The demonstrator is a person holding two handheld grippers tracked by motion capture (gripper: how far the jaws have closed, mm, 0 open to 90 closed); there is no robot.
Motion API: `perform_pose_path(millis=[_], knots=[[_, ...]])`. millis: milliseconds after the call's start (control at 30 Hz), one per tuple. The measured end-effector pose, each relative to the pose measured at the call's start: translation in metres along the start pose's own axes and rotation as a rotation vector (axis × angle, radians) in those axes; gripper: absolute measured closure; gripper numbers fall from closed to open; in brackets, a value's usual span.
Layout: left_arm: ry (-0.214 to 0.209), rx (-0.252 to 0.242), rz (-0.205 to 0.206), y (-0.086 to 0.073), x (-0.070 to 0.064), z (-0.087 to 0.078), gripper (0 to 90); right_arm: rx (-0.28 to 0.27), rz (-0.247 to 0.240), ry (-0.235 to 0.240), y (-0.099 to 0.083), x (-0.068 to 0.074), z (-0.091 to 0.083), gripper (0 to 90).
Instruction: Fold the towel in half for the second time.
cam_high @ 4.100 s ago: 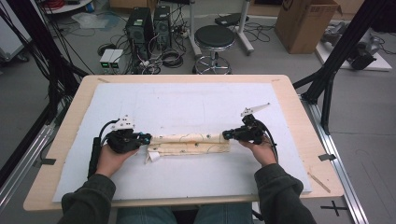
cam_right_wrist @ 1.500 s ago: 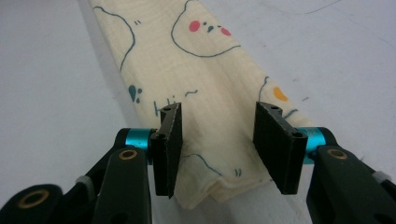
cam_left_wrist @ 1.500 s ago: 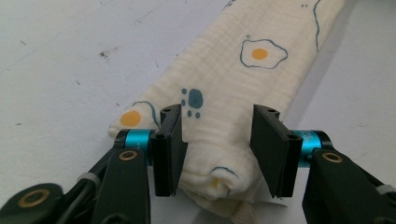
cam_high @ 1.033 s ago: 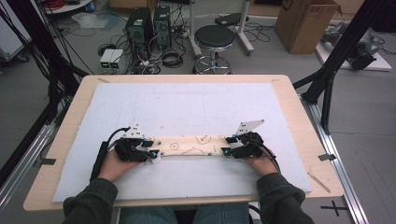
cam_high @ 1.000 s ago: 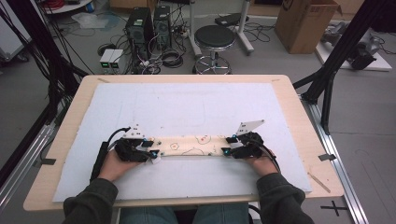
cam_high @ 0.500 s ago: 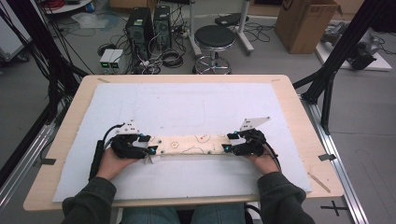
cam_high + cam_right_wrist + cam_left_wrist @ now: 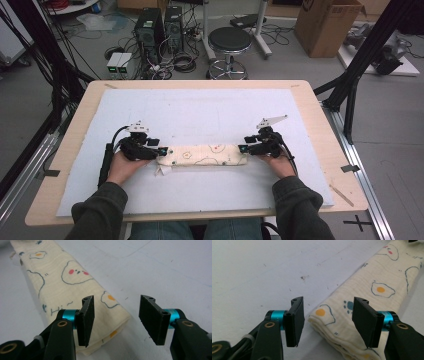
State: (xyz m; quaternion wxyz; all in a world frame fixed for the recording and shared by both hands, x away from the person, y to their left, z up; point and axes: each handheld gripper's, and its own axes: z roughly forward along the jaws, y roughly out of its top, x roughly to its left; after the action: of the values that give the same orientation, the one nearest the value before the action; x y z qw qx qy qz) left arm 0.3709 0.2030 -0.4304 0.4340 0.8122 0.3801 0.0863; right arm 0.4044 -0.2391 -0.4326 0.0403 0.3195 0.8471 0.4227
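A cream cloth (image 7: pixel 202 155) printed with fried eggs lies folded into a long narrow strip on the white mat, running left to right. My left gripper (image 7: pixel 161 149) stands open at its left end; in the left gripper view the cloth's end (image 7: pixel 342 325) lies between the two jaws, untouched by them. My right gripper (image 7: pixel 243 148) is open at the right end. In the right gripper view the cloth's corner (image 7: pixel 100 322) sits by the left jaw, and the gap beside it holds bare mat.
A white mat (image 7: pixel 200 110) covers most of the wooden table (image 7: pixel 320 115). A small tag (image 7: pixel 161 171) pokes out under the cloth's left end. Beyond the table stand a black stool (image 7: pixel 229 40), computer cases and a cardboard box (image 7: pixel 327 22).
Both grippers have let go of the cloth ends and opened. The strip now lies flat on the mat, slightly farther from the person than half a second ago.
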Motion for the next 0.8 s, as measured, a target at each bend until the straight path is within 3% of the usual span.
perform_pose_path(millis=[133,333,567,800], knots=[[-0.001,0.023,-0.003,-0.001,0.003,0.004,46.9,0.022,0.010,0.011,-0.001,-0.003,0.003,47.5],[-0.024,0.065,-0.001,-0.003,0.003,0.009,55.2,0.068,-0.006,0.048,-0.002,-0.001,0.010,61.8],[-0.055,0.082,0.034,-0.003,0.000,0.010,73.2,0.074,-0.018,0.078,-0.002,0.000,0.012,75.3],[-0.043,0.053,0.062,-0.001,-0.004,0.004,78.5,0.068,-0.028,0.081,0.000,0.003,0.006,79.4]])
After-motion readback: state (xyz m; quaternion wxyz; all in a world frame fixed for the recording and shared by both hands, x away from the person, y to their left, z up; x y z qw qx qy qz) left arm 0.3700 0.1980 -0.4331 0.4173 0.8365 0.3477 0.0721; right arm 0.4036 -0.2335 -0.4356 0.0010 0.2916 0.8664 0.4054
